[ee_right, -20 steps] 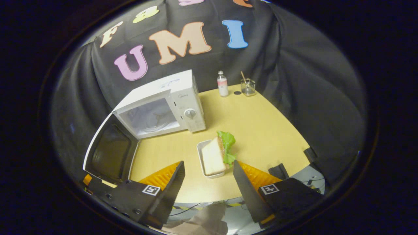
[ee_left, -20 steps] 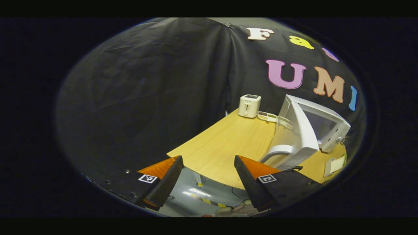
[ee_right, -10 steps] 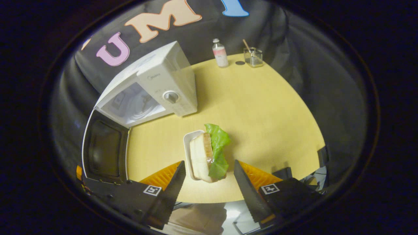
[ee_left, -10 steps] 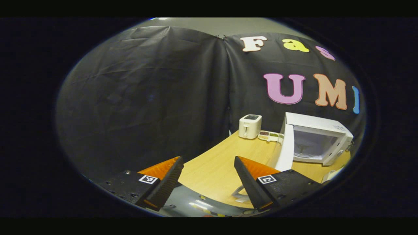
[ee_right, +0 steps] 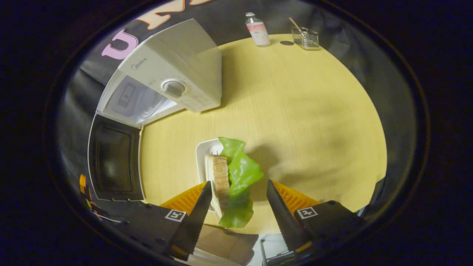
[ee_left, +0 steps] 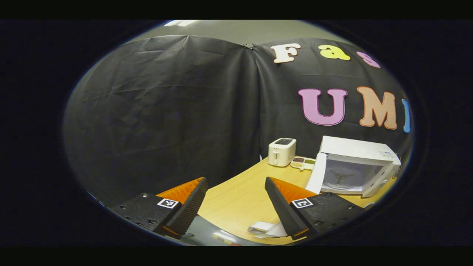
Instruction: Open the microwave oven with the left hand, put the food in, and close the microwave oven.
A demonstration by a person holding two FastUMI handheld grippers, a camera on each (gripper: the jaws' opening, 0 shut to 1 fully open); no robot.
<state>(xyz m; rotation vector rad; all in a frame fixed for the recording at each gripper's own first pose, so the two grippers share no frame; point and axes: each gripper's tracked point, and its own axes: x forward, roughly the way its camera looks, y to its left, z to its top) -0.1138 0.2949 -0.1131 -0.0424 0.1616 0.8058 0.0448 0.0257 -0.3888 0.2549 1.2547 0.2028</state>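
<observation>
Where black cloth (ee_left: 166, 111) walls it, the wooden table (ee_right: 295, 111) bears the open microwave (ee_right: 173, 74).

Microwave oven (ee_right: 173, 74): cavity open at the front. Door (ee_right: 114, 159) swung wide, standing out over the tabletop (ee_right: 295, 111) on the cavity's left. Sandwich (ee_right: 231, 177) in its white tray (ee_right: 203, 151): near the cavity, between the fingers of the right hand-held gripper (ee_right: 236, 207). Bottle (ee_right: 258, 29), wire basket (ee_right: 305, 37): far edge. Toaster (ee_left: 281, 151), small dish (ee_left: 303, 162): beside the oven.
</observation>
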